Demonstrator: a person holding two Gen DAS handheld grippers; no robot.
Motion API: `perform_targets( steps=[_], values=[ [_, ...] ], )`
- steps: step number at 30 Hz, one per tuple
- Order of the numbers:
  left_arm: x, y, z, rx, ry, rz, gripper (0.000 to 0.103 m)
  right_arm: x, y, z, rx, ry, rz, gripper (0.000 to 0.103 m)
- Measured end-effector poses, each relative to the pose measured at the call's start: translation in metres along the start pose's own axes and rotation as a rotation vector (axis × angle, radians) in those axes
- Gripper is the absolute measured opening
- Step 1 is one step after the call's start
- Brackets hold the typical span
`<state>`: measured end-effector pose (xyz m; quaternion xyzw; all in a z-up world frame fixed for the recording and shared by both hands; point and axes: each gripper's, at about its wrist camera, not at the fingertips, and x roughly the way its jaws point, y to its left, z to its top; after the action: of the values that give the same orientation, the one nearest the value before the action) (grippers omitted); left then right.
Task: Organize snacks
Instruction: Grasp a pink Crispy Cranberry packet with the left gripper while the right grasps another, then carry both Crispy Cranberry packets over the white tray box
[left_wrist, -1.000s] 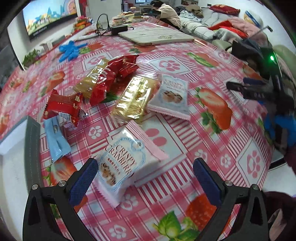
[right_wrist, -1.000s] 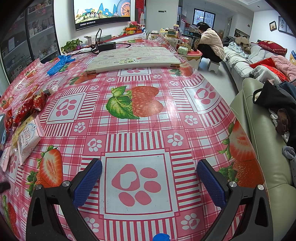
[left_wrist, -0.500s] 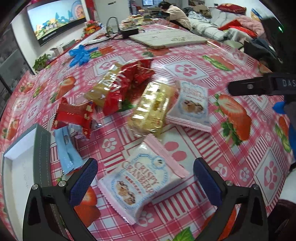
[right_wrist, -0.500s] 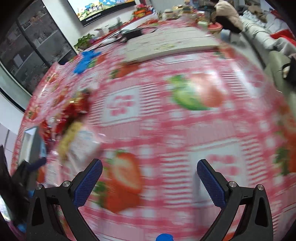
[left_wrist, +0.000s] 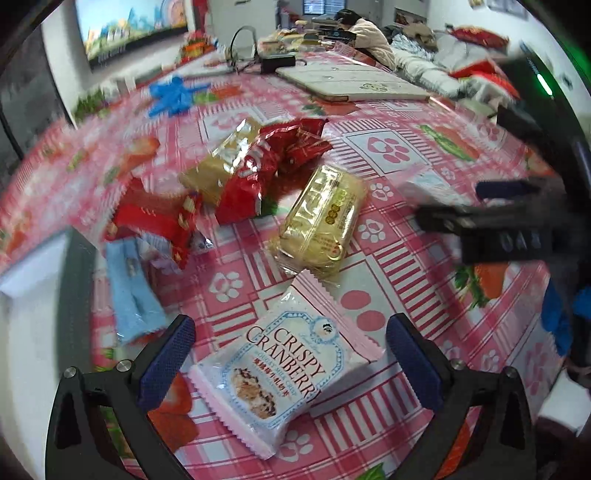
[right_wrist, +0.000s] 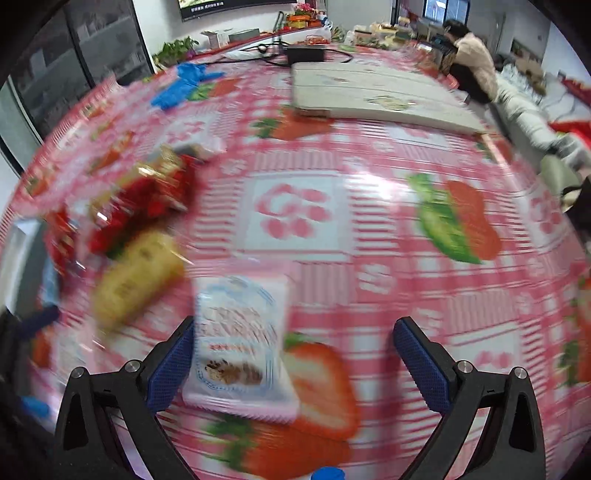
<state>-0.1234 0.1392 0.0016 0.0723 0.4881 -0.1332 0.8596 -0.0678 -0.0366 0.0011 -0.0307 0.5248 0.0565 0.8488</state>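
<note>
Snack packets lie on a pink strawberry tablecloth (left_wrist: 388, 155). My left gripper (left_wrist: 291, 354) is open, with a white and pink Crispy Cranberry packet (left_wrist: 284, 365) between its fingers on the cloth. Beyond it lie a gold packet (left_wrist: 321, 218), red packets (left_wrist: 266, 166), another red packet (left_wrist: 155, 221) and a light blue packet (left_wrist: 133, 295). My right gripper (right_wrist: 295, 358) is open over a second white and pink packet (right_wrist: 240, 339), which lies by its left finger. The right gripper also shows in the left wrist view (left_wrist: 480, 206), partly covering that packet.
A white box with a dark rim (left_wrist: 37, 295) stands at the left edge. A flat beige board (left_wrist: 351, 81), a blue glove (left_wrist: 173, 92) and cables lie at the far end. A person sits beyond the table, by a sofa with clothes.
My right gripper has swung left across the table to the snack pile and now stands over the second white and pink packet. The left gripper has moved slightly closer to its packet.
</note>
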Motion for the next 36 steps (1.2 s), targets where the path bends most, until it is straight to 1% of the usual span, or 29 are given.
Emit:
perform_targets(
  steps=[3, 6, 8, 10, 11, 12, 13, 14, 15, 16, 17, 19, 20, 21, 22, 23, 24, 25, 26, 27, 29, 32, 33, 34, 35, 36],
  values=[
    [0.0, -0.001, -0.002, 0.005, -0.013, 0.001, 0.103, -0.004, -0.006, -0.007, -0.042, -0.02, 0.013, 0.103],
    [0.0, -0.002, -0.001, 0.004, -0.001, 0.004, 0.103, -0.004, -0.006, -0.004, -0.024, -0.018, 0.003, 0.103],
    [-0.001, -0.004, -0.001, -0.004, 0.004, 0.024, 0.103, -0.003, -0.005, -0.001, -0.013, -0.011, 0.0, 0.103],
    [-0.005, -0.008, -0.003, -0.012, -0.002, 0.062, 0.102, -0.002, 0.0, 0.002, -0.034, -0.014, 0.023, 0.103],
    [-0.007, -0.009, -0.005, -0.027, -0.007, 0.071, 0.097, -0.002, 0.002, 0.002, -0.051, -0.018, 0.034, 0.103],
    [-0.01, -0.009, -0.008, -0.049, -0.01, 0.065, 0.087, -0.003, 0.003, 0.0, -0.067, -0.023, 0.039, 0.101],
    [-0.013, -0.009, -0.012, -0.078, -0.013, 0.057, 0.082, -0.005, 0.003, -0.002, -0.077, -0.034, 0.031, 0.093],
    [-0.019, -0.01, -0.017, -0.114, -0.026, 0.087, 0.07, -0.006, 0.003, -0.003, -0.077, -0.046, 0.03, 0.079],
    [-0.023, -0.01, -0.02, -0.136, -0.028, 0.095, 0.059, -0.01, 0.001, -0.005, -0.075, -0.059, 0.032, 0.07],
    [-0.027, -0.012, -0.025, -0.162, -0.027, 0.109, 0.056, -0.013, -0.001, -0.007, -0.078, -0.066, 0.035, 0.048],
    [-0.029, -0.014, -0.028, -0.176, -0.022, 0.12, 0.054, -0.016, -0.003, -0.008, -0.085, -0.068, 0.04, 0.042],
    [-0.036, -0.02, -0.037, -0.198, -0.012, 0.141, 0.054, -0.02, -0.006, -0.013, -0.095, -0.055, 0.065, 0.042],
    [-0.039, -0.021, -0.041, -0.202, -0.012, 0.149, 0.057, -0.022, -0.007, -0.017, -0.102, -0.05, 0.069, 0.042],
    [-0.04, -0.021, -0.043, -0.204, -0.011, 0.156, 0.066, -0.025, -0.008, -0.023, -0.111, -0.044, 0.072, 0.042],
    [-0.042, -0.02, -0.043, -0.206, -0.017, 0.169, 0.073, -0.027, -0.009, -0.028, -0.117, -0.041, 0.085, 0.044],
    [-0.043, -0.019, -0.043, -0.211, -0.027, 0.184, 0.085, -0.03, -0.011, -0.032, -0.117, -0.036, 0.103, 0.054],
    [-0.044, -0.016, -0.042, -0.218, -0.037, 0.2, 0.086, -0.031, -0.013, -0.034, -0.112, -0.031, 0.111, 0.066],
    [-0.044, -0.013, -0.041, -0.224, -0.038, 0.207, 0.086, -0.033, -0.017, -0.036, -0.098, -0.03, 0.105, 0.089],
    [-0.043, -0.011, -0.038, -0.234, -0.029, 0.209, 0.086, -0.034, -0.018, -0.036, -0.089, -0.037, 0.097, 0.094],
    [-0.039, -0.009, -0.035, -0.243, -0.015, 0.2, 0.086, -0.035, -0.021, -0.036, -0.077, -0.051, 0.085, 0.094],
    [-0.03, -0.008, -0.032, -0.237, 0.017, 0.192, 0.086, -0.035, -0.025, -0.032, -0.059, -0.053, 0.078, 0.094],
    [-0.025, -0.009, -0.031, -0.237, 0.004, 0.182, 0.089, -0.028, -0.023, -0.026, -0.046, -0.042, 0.095, 0.094],
    [-0.023, -0.008, -0.031, -0.243, 0.006, 0.167, 0.092, -0.023, -0.021, -0.024, -0.051, -0.034, 0.091, 0.094],
    [-0.022, -0.008, -0.03, -0.244, 0.007, 0.161, 0.095, -0.018, -0.018, -0.024, -0.06, -0.023, 0.08, 0.097],
    [-0.019, -0.008, -0.03, -0.238, 0.022, 0.159, 0.103, -0.018, -0.015, -0.025, -0.075, -0.033, 0.068, 0.102],
    [-0.018, -0.007, -0.03, -0.238, 0.022, 0.149, 0.103, -0.014, -0.008, -0.026, -0.107, -0.025, 0.05, 0.103]
  ],
)
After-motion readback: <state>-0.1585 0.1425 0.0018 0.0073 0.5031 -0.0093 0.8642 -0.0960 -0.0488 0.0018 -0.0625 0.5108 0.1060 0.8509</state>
